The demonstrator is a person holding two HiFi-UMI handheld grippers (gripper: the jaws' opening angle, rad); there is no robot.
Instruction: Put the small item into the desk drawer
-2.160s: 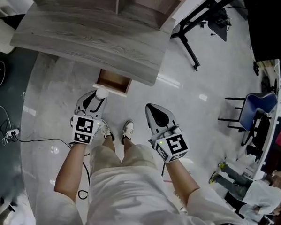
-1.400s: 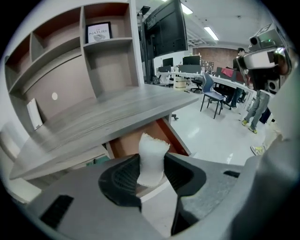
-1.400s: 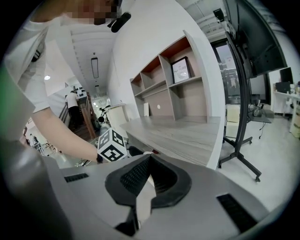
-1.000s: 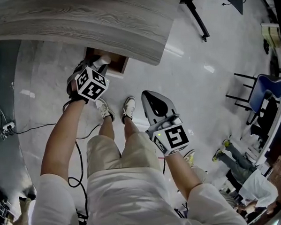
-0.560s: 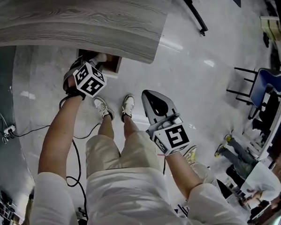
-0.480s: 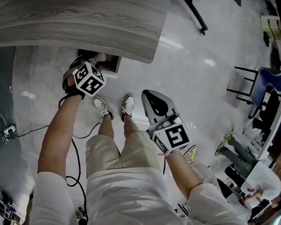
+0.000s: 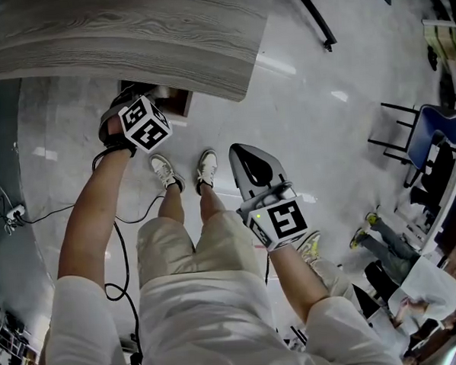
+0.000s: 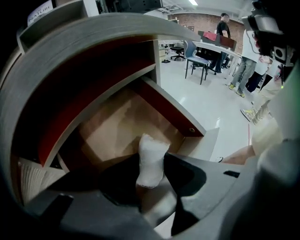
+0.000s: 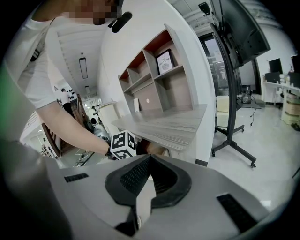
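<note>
Now | left tongs (image 8: pixel 151 174) clamped on white item (image 8: pixel 151 152) over drawer (image 8: pixel 108 126) | right tongs (image 9: pixel 147 159) together | grey desk (image 7: pixel 129 38), glossy floor (image 7: pixel 317 135)

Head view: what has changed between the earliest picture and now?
The left gripper, gripping the small white crumpled item throughout, moved forward and down, from the front of the open wooden drawer to above its inside, under the grey wood-grain desk. The right gripper stayed shut beside the person's legs.
</note>
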